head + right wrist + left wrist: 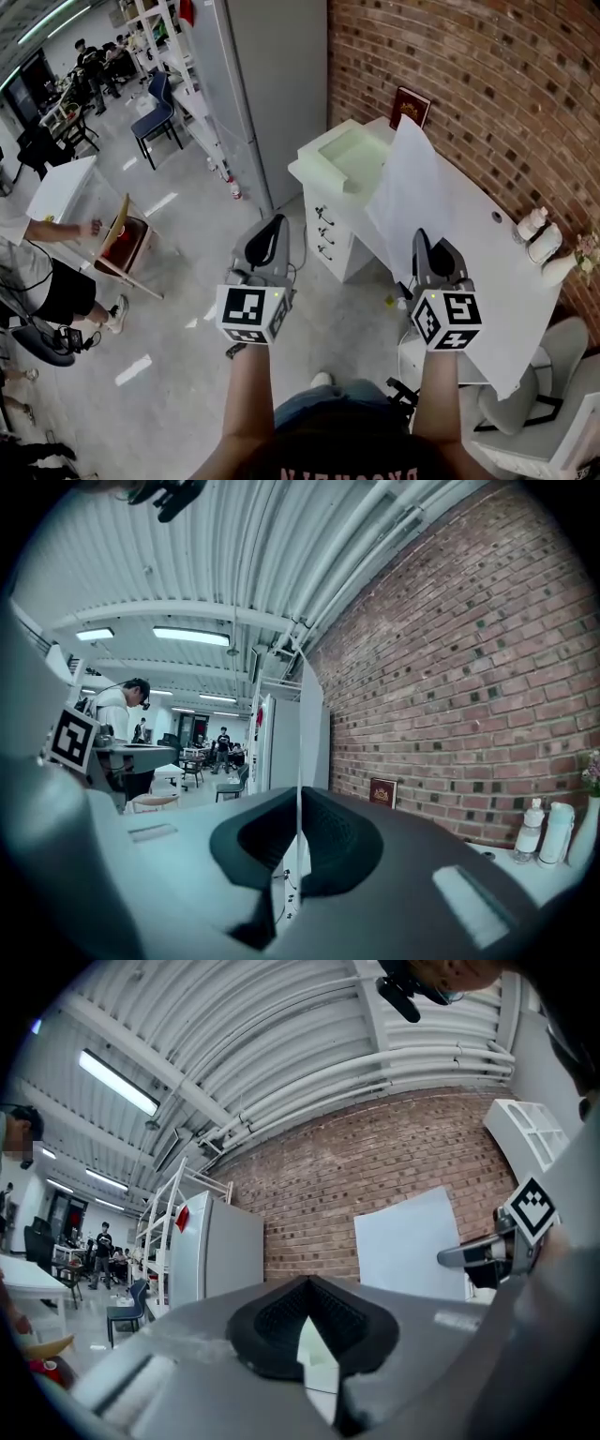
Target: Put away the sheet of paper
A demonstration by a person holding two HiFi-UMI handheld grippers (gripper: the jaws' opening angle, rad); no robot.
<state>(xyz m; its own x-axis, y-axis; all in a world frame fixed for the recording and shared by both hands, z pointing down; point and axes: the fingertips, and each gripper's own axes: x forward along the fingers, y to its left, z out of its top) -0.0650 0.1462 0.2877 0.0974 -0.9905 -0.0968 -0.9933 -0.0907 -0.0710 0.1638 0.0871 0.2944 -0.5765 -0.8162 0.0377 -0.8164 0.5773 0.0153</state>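
The white sheet of paper stands upright in the air over the front of the white desk. My right gripper is shut on its lower edge. In the right gripper view the sheet shows edge-on as a thin line pinched between the black pads. My left gripper hangs over the floor to the left of the desk, apart from the sheet, its jaws shut with nothing in them. From the left gripper the sheet and the right gripper appear at the right.
A pale green tray sits on the desk's drawer unit. A red book leans on the brick wall, and white bottles stand at the desk's right end. A white chair is at lower right; people and tables are far left.
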